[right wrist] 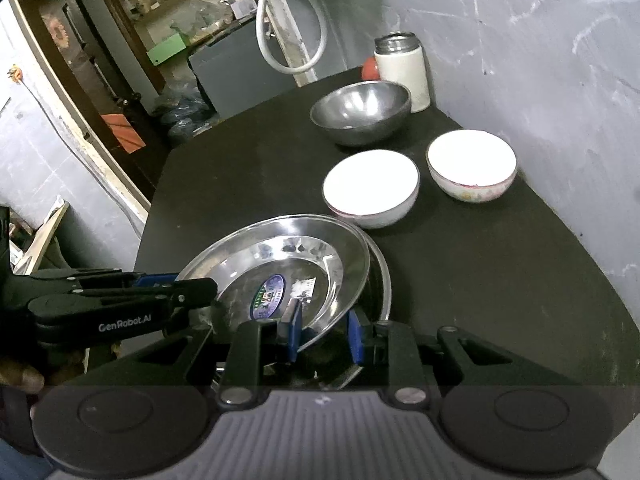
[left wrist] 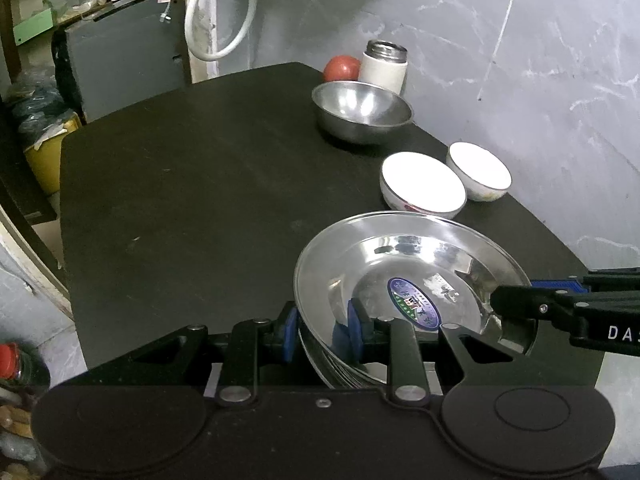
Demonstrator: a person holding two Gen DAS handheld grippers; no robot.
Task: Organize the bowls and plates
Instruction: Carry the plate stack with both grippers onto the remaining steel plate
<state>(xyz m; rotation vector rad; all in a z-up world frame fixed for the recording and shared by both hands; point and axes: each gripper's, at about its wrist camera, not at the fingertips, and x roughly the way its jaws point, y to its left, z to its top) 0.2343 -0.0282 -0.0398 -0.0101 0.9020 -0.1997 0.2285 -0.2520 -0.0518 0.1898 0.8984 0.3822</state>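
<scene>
Steel plate is sitting tilted atop a plate stack at the table's near edge, with the left gripper pinching its 7 o'clock rim and the right gripper standing part open astride its rim. Only the right wrist view is showing the lower plate peeking out at 3 o'clock. Two white bowls and a steel bowl are crowding 1 o'clock; open tabletop is lying toward 10 o'clock.

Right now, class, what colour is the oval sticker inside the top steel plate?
Blue, with a white and green centre, on the oval sticker; clearest in the left wrist view.
</scene>
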